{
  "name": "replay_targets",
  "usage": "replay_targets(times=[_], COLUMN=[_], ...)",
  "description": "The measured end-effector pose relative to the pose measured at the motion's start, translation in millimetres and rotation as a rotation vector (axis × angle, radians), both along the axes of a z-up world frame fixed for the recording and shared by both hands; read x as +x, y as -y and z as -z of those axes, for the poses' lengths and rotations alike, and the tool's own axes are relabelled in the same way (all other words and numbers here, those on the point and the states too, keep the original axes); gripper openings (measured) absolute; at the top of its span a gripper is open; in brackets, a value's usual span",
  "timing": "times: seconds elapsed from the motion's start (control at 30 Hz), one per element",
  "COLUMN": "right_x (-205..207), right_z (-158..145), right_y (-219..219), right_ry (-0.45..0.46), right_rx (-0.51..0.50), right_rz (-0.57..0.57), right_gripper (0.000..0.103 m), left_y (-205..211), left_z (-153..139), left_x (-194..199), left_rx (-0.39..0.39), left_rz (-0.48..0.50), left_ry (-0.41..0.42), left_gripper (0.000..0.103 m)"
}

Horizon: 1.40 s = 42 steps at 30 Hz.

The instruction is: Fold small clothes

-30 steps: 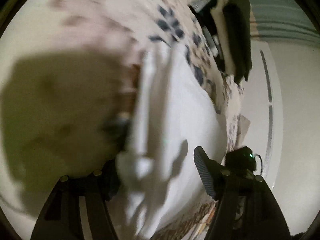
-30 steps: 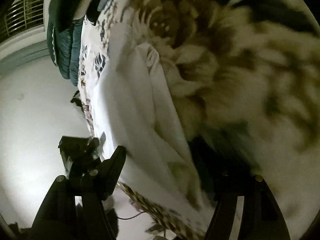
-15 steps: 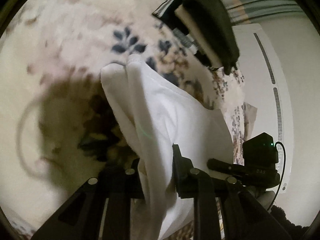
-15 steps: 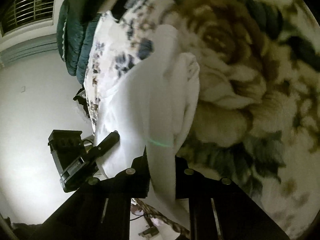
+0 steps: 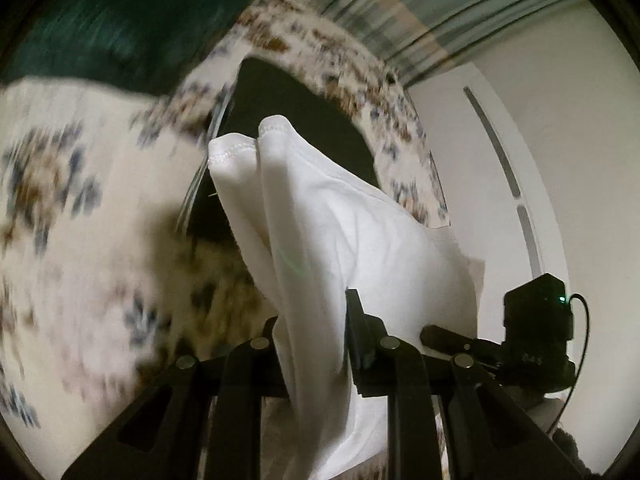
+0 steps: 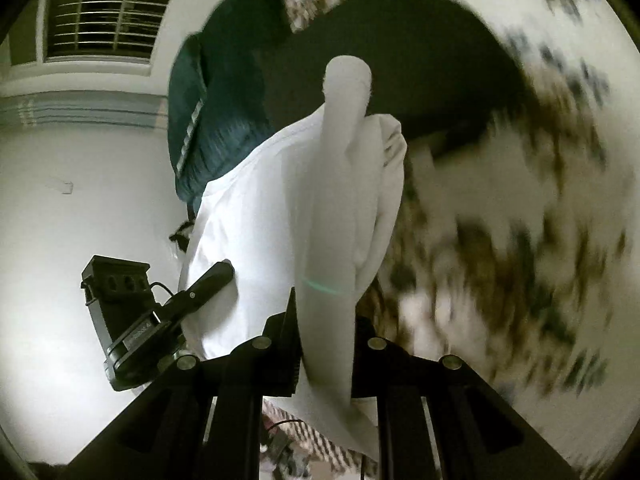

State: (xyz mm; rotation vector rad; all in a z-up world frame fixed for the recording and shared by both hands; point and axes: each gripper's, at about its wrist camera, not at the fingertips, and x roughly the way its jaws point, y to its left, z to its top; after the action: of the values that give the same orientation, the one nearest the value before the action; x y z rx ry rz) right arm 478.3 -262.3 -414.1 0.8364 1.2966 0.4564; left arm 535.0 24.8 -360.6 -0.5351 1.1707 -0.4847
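A small white garment is lifted above the floral bedspread, held between both grippers. My left gripper is shut on one bunched edge of it, with stitched hem corners sticking up past the fingers. My right gripper is shut on the other bunched edge of the white garment; a rolled fold rises above the fingers. Each view shows the other gripper's black body behind the cloth, the right one and the left one.
The floral bedspread is blurred by motion. Dark green folded clothes lie at the far side, also in the right wrist view. A black item lies behind the garment. A white wall and a barred window lie beyond.
Both grippers closed on the white garment's edges and lifted it off the bedspread. The views have swung up toward the far clothes pile and the wall.
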Motion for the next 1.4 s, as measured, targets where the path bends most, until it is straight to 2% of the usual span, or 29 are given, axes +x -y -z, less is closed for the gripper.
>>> replay_targets(times=[0.1, 0.2, 0.33, 0.47, 0.57, 0.6, 0.67, 0.7, 0.73, 0.77, 0.8, 0.83, 0.87, 1.0, 1.07, 1.23, 1.4], right_x=[65.3, 129.1, 197.4, 232.2, 243.9, 242.3, 239.0, 235.6, 232.0, 228.9, 224.4, 215.8, 207.4, 172.6, 155.2, 109.4, 52.2], right_z=[-17.0, -18.1, 1.1, 30.2, 46.7, 51.2, 49.8, 47.2, 41.9, 38.6, 34.3, 28.6, 24.0, 5.5, -6.7, -58.1, -130.1], right_y=[6.8, 11.7, 13.0, 8.7, 4.0, 4.8, 1.2, -0.7, -5.1, -7.8, -9.6, -10.8, -10.5, -4.9, -0.5, 1.7, -8.0], right_ry=[0.05, 0.083, 0.095, 0.081, 0.048, 0.035, 0.032, 0.035, 0.043, 0.05, 0.061, 0.073, 0.072, 0.09, 0.097, 0.143, 0.225], right_rx=[-0.027, -0.058, -0.103, -0.172, -0.226, -0.234, -0.327, -0.362, -0.43, -0.486, -0.554, -0.615, -0.657, -0.861, -0.919, -0.989, -1.03], right_rz=[-0.009, -0.026, -0.05, -0.068, -0.067, -0.064, -0.064, -0.066, -0.075, -0.075, -0.065, -0.051, -0.033, 0.039, 0.068, 0.116, 0.15], right_gripper=[0.015, 0.015, 0.015, 0.015, 0.016, 0.018, 0.034, 0.04, 0.057, 0.077, 0.086, 0.097, 0.103, 0.103, 0.103, 0.103, 0.103], left_y=[7.4, 16.8, 31.5, 46.4, 48.9, 48.1, 48.1, 48.4, 48.4, 47.9, 47.6, 47.9, 49.1, 51.6, 53.5, 57.2, 61.6], left_z=[-6.9, 3.7, 36.4, 61.0, 69.0, 67.5, 58.3, 53.7, 48.1, 46.6, 42.0, 38.3, 33.1, 10.5, -4.4, -46.0, -96.9], left_x=[53.1, 106.0, 159.8, 179.7, 182.0, 180.3, 176.3, 174.4, 170.8, 171.3, 167.2, 164.5, 159.5, 137.3, 122.0, 77.7, 20.3], left_rx=[0.015, 0.054, 0.186, 0.32, 0.366, 0.371, 0.4, 0.42, 0.437, 0.442, 0.45, 0.473, 0.514, 0.563, 0.59, 0.652, 0.651], left_rz=[-0.02, -0.046, -0.06, -0.042, -0.057, -0.071, -0.095, -0.103, -0.109, -0.109, -0.113, -0.122, -0.13, -0.145, -0.152, -0.163, -0.17], left_ry=[0.034, 0.04, 0.027, 0.033, 0.045, 0.063, 0.099, 0.12, 0.138, 0.138, 0.146, 0.156, 0.17, 0.21, 0.229, 0.254, 0.298], left_gripper=[0.018, 0.019, 0.02, 0.02, 0.023, 0.025, 0.032, 0.048, 0.08, 0.096, 0.103, 0.103, 0.103, 0.103, 0.103, 0.103, 0.103])
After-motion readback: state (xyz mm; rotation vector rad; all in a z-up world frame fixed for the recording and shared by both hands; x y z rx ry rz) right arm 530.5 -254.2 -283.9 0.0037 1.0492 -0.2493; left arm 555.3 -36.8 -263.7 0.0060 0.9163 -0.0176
